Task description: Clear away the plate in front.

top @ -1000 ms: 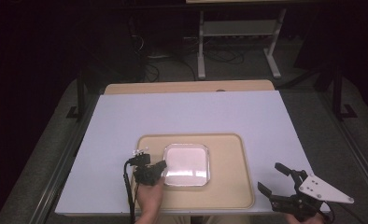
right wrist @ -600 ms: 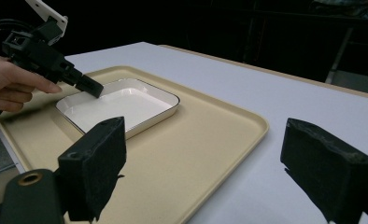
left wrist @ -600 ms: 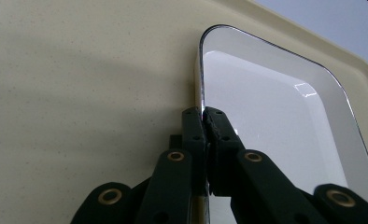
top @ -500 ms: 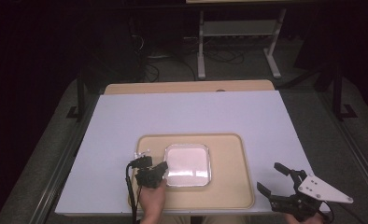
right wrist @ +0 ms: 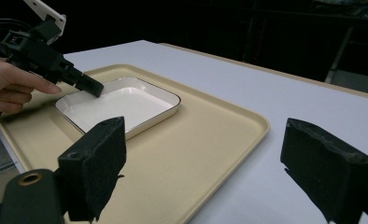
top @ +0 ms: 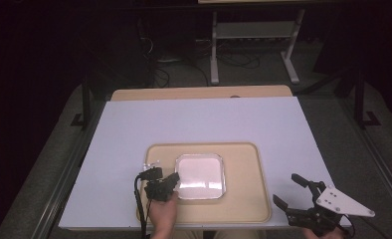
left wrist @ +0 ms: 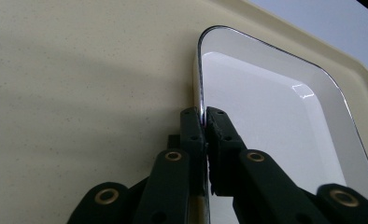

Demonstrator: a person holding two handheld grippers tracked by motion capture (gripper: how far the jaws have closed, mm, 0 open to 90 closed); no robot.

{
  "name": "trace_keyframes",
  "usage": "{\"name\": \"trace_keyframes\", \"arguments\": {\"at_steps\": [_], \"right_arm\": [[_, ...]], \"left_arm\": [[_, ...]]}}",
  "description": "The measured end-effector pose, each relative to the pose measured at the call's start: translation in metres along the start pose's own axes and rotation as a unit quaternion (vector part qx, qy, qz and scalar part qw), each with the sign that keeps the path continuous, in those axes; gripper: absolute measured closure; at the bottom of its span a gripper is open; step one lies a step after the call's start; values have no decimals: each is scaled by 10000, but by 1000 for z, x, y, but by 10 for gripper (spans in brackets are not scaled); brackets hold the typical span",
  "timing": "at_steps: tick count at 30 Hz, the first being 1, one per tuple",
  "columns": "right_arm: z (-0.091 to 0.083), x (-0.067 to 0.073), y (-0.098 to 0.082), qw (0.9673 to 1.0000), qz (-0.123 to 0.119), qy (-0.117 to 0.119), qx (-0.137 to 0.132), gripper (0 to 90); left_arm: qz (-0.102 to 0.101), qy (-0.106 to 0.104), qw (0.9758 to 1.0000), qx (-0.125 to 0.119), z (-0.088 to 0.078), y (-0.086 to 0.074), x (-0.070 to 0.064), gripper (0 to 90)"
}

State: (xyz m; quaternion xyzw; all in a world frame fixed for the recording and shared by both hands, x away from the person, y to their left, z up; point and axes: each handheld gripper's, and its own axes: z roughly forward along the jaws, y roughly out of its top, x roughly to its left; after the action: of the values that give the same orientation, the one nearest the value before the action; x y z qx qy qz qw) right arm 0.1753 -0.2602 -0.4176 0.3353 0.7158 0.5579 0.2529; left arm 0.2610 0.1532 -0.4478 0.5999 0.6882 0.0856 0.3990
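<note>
A white square dish (top: pixel 200 176) with a thin dark rim lies on a beige tray (top: pixel 244 199) near the table's front. My left gripper (top: pixel 172 180) is shut on the dish's left rim; in the left gripper view the jaws pinch that rim (left wrist: pixel 201 109), one inside and one outside the dish (left wrist: pixel 275 121). The right gripper view shows the dish (right wrist: pixel 121 105), the tray (right wrist: pixel 196 154) and the left gripper (right wrist: pixel 91 86) on its rim. My right gripper (top: pixel 290 191) stands open at the tray's front right corner, holding nothing.
The tray rests on a white table top (top: pixel 199 124) with a wooden strip (top: pixel 199 93) at the far edge. Beyond the table are a metal stand (top: pixel 253 30) and cables on a dark floor.
The left gripper and the dish have shifted very slightly toward the front. The right gripper has barely moved.
</note>
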Motion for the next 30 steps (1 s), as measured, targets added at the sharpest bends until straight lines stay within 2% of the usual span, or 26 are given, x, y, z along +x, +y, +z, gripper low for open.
{"name": "trace_keyframes", "arguments": {"at_steps": [6,8,16,21,30], "right_arm": [[1,0,0,10000,-15,7,0,135],[1,0,0,10000,-21,7,9,135],[1,0,0,10000,-14,-20,23,135],[1,0,0,10000,10,-55,36,135],[1,0,0,9999,15,-115,53,135]], "left_arm": [[143,-52,9999,31,-3,2,3,759],[251,-62,9997,8,-5,2,4,732],[503,-91,9986,-115,-13,5,11,692],[934,-125,9954,-179,-18,7,14,668],[1304,-278,9909,-207,-27,8,20,639]]}}
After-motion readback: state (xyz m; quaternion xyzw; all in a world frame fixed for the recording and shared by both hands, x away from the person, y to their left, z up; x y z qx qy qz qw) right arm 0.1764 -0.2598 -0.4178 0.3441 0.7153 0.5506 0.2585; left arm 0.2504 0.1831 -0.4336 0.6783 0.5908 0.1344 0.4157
